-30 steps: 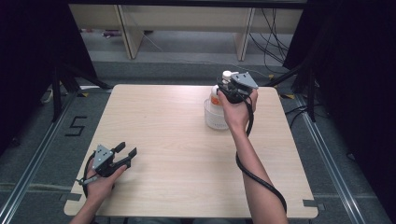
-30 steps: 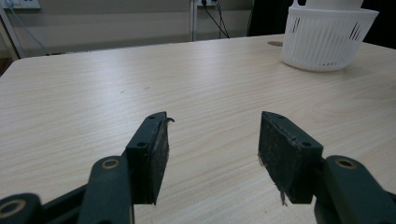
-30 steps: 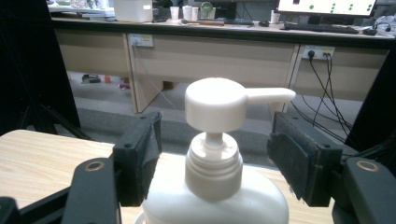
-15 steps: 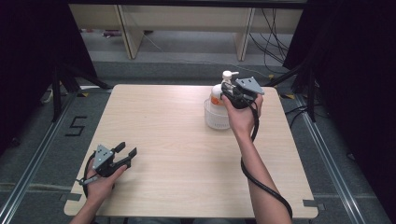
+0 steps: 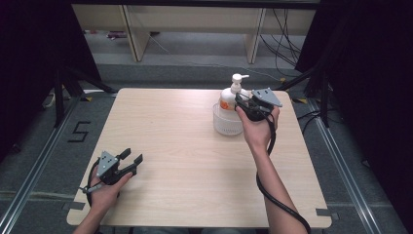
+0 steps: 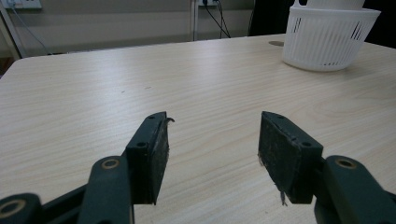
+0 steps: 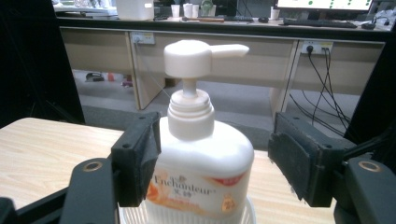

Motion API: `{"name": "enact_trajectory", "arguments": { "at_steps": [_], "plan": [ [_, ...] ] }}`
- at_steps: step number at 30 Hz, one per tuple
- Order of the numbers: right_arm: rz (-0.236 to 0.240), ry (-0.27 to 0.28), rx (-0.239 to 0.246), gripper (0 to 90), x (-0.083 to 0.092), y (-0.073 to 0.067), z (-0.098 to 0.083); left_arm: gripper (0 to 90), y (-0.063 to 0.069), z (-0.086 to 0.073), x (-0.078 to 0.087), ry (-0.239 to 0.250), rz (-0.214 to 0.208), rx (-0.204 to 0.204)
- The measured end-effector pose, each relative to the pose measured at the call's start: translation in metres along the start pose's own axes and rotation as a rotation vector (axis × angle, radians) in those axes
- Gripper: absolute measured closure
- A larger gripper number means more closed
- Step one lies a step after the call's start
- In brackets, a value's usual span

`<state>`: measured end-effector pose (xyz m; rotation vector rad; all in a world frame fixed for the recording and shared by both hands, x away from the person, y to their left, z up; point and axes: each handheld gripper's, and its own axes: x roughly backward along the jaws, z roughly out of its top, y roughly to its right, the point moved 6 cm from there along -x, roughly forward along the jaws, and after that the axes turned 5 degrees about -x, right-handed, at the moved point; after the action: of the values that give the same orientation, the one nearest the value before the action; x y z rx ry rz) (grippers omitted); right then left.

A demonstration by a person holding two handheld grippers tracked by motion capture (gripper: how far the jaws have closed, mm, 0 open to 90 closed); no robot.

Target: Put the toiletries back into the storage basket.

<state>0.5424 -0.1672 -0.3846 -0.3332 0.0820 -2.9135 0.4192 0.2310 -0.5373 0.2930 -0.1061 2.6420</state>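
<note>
We see one pump bottle standing inside one white basket at the far right part of the counter. The right tool is wide around the bottle's shoulder, one jaw touching it. The left tool rests wide near the front left corner.

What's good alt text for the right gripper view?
A white pump bottle with an orange label stands in a white basket between the right gripper's open black jaws; one jaw is at the bottle's side, the other apart from it. Behind are the wooden table edge and desks.
</note>
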Motion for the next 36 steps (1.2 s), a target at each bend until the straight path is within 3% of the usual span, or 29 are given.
{"name": "enact_trajectory", "arguments": {
  "at_steps": [9,11,14,20,22,27,28,33,36],
  "plan": [
    [0.001,-0.015,-0.020,34.1,0.014,0.006,-0.010,42.3,0.000,0.000,0.000,-0.001,0.001,-0.001],
    [0.006,-0.010,-0.001,34.0,0.017,0.009,-0.012,42.3,0.000,0.000,0.000,0.000,0.002,-0.001],
    [0.010,-0.018,-0.023,34.0,0.022,0.009,-0.016,42.3,0.000,0.000,0.000,0.000,0.002,-0.001],
    [0.011,-0.028,0.015,33.6,0.033,0.014,-0.025,42.3,0.000,0.000,0.000,-0.001,0.003,-0.004],
    [0.012,-0.030,-0.001,33.4,0.037,0.014,-0.028,42.3,0.000,0.000,0.000,0.000,0.003,-0.002],
    [0.032,-0.037,0.014,33.4,0.044,0.018,-0.035,42.3,0.000,0.000,0.000,-0.002,0.004,-0.003],
    [0.027,-0.047,-0.006,33.3,0.047,0.018,-0.038,42.3,0.000,0.000,0.000,-0.002,0.004,-0.003],
    [0.061,-0.051,0.024,33.3,0.056,0.024,-0.053,42.2,0.000,0.000,0.000,-0.002,0.004,-0.001],
    [0.050,-0.067,0.016,33.3,0.061,0.029,-0.063,42.2,0.001,0.000,0.001,-0.013,0.010,-0.003]
  ]
}}
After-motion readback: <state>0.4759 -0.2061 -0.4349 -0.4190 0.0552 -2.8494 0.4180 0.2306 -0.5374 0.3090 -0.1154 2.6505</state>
